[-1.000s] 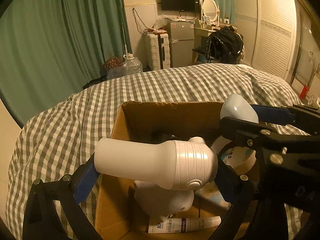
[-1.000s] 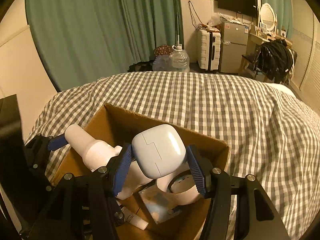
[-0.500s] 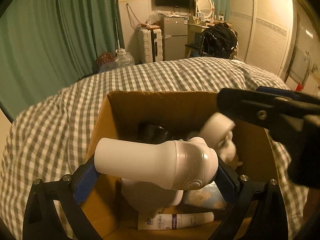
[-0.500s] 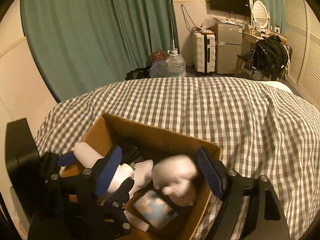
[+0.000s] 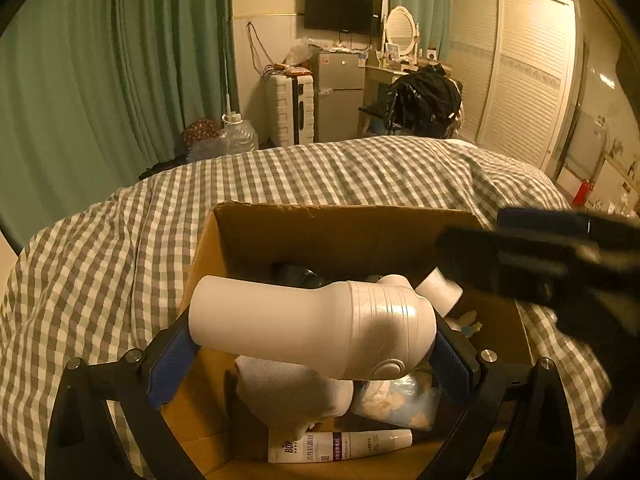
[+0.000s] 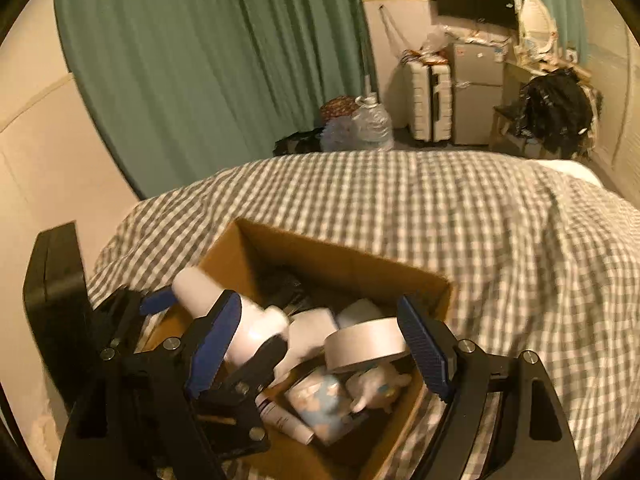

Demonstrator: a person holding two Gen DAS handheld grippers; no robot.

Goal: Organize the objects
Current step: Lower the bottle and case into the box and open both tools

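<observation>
A cardboard box (image 5: 336,224) (image 6: 340,260) sits on the checked bed. My left gripper (image 5: 312,344) is shut on a white bottle-shaped device (image 5: 312,324), held sideways just above the box; it also shows in the right wrist view (image 6: 236,320). My right gripper (image 6: 320,344) is open and empty over the box. Inside lie a roll of tape (image 6: 366,342), a white case (image 6: 312,330), a small white plush toy (image 6: 378,386), a patterned pouch (image 6: 320,400), a grey cloth (image 5: 288,388) and a tube (image 5: 340,444). The right gripper shows blurred at the right of the left wrist view (image 5: 560,264).
The grey-and-white checked bedcover (image 5: 360,172) spreads around the box. Green curtains (image 6: 220,72), a suitcase (image 5: 290,110), a small fridge (image 5: 338,94) and a chair with dark clothes (image 5: 424,104) stand beyond the bed. A black object (image 6: 56,304) stands at the left.
My right gripper opened and dropped the white case into the box, then pulled back and up. My left gripper still holds the white device above the box.
</observation>
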